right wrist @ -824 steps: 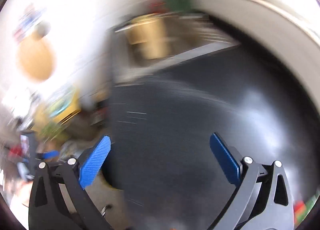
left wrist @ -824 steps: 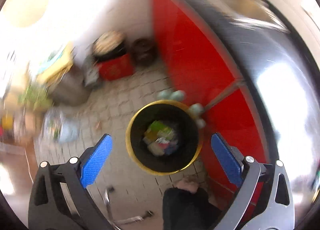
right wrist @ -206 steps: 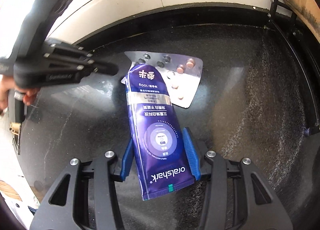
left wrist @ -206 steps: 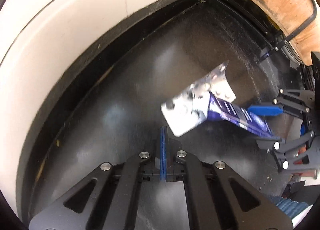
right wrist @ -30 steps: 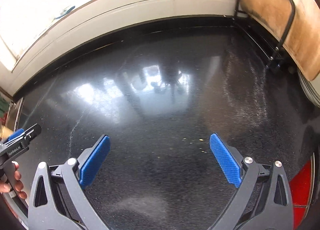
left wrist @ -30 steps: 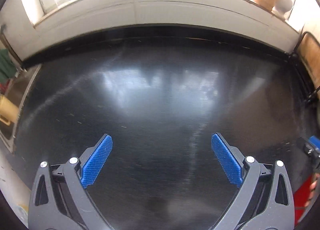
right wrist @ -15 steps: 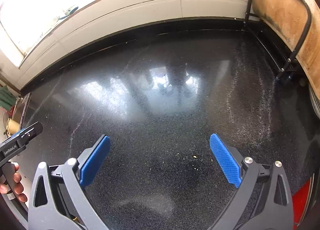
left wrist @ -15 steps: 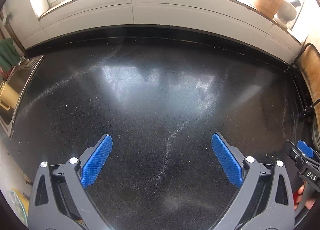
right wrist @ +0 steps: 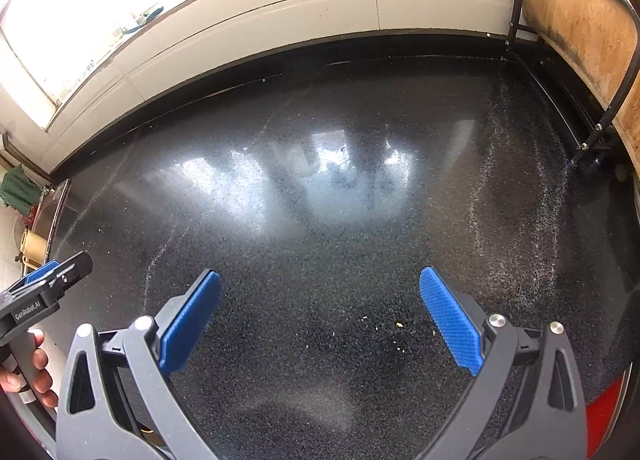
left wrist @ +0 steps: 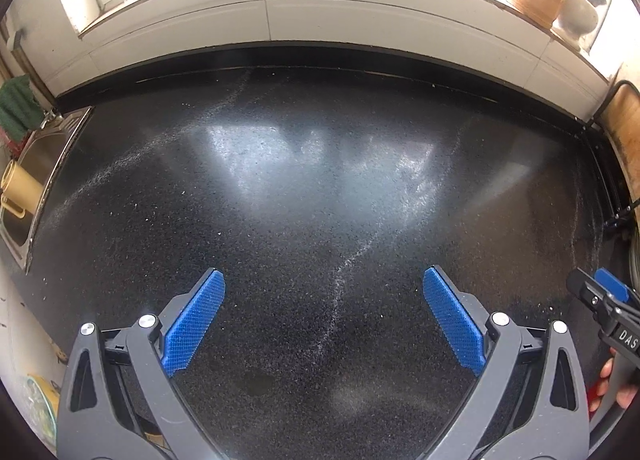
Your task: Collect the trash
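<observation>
I hold my left gripper [left wrist: 324,320] and right gripper [right wrist: 320,320] above the black counter [left wrist: 320,187], both with fingers wide apart, holding nothing; small crumbs [right wrist: 399,325] lie there

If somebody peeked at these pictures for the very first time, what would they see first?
Probably the big shiny black counter that fills the middle of both views, with bright window light glinting off it. Next come the blue pads of the left gripper and the right gripper at the bottom, both wide open and holding nothing. A few pale crumbs lie on the counter near the right gripper.
</observation>
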### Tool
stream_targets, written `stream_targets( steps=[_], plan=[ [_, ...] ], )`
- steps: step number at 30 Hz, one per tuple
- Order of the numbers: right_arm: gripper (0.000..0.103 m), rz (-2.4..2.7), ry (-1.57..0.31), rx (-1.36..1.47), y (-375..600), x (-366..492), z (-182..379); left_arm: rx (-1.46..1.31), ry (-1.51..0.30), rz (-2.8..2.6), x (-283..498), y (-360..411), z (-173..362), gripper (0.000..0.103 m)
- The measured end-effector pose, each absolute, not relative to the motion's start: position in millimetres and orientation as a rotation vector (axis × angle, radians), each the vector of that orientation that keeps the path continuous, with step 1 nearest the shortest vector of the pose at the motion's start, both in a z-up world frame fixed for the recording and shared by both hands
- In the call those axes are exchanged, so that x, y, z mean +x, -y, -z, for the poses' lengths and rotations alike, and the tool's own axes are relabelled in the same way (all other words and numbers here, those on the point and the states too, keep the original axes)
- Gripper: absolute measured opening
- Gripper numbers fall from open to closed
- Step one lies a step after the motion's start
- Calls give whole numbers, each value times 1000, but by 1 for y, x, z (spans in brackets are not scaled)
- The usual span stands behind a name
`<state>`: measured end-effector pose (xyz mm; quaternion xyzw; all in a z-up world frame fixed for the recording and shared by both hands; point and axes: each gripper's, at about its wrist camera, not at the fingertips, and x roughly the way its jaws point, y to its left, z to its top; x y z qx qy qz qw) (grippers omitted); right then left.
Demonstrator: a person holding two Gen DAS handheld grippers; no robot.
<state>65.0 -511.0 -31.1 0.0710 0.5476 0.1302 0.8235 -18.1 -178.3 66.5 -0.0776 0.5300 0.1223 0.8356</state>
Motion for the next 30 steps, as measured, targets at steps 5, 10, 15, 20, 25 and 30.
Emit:
stream_targets(
  steps=[5,10,15,20,25,30],
  plan=[
    [96,-282,-1170,148,511,69,34,-160,-1125,-263,-16,179,-65,97],
    [96,-282,-1179,143,511,71,37,-165,-1138,-253,-13,179,-62,97],
    [96,-278,-1180,132,512,73,40,-160,-1149,-239,-8,182,-59,97],
    [96,-268,-1190,132,514,73,43,-171,-1151,-222,-5,182,-57,97],
    [96,-255,-1193,122,515,73,43,-191,-1160,-208,0,180,-55,97],
    [96,-243,-1190,106,515,73,41,-206,-1187,-186,8,181,-48,97]
  ],
)
